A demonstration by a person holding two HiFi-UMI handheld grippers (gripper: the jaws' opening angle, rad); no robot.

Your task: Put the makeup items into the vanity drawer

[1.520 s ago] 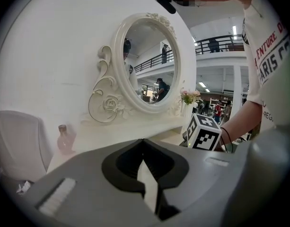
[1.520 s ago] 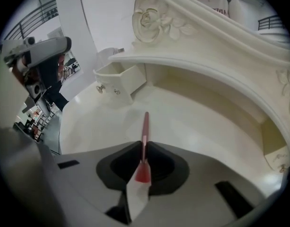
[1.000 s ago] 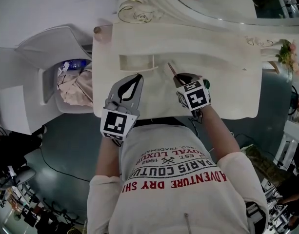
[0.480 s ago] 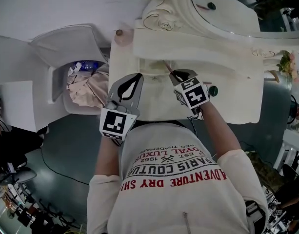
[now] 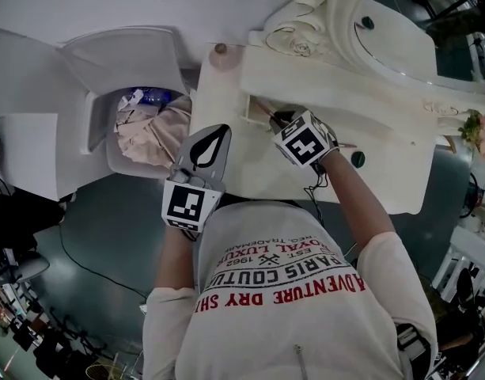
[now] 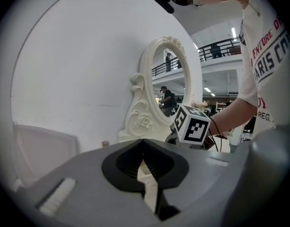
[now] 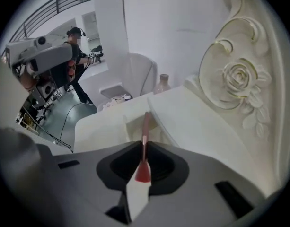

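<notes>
A thin reddish-brown makeup pencil point(image 7: 145, 126) is pinched between the jaws of my right gripper point(image 7: 144, 150). Its tip points at the small open vanity drawer point(image 7: 133, 123). From the head view, the right gripper point(image 5: 277, 122) hovers right at that drawer's opening point(image 5: 255, 108) in the cream vanity top point(image 5: 384, 180). A round dark-green item point(image 5: 357, 158) lies on the vanity just right of my right wrist. My left gripper point(image 5: 217, 131) is held over the vanity's near left edge, shut, with nothing in it. In the left gripper view the left gripper point(image 6: 144, 150) points towards the right gripper's marker cube point(image 6: 191, 125).
An oval mirror point(image 5: 404, 34) in a carved cream frame stands behind the vanity. A small bottle point(image 5: 220, 49) sits at the vanity's back left corner. Left of the vanity stands a white bin point(image 5: 143, 133) full of cloth. Flowers point(image 5: 473, 125) are at the right end.
My right gripper has carried the pencil left and away from me, up to the drawer opening. The head camera swung, so the vanity now looks tilted. The left gripper has stayed in place.
</notes>
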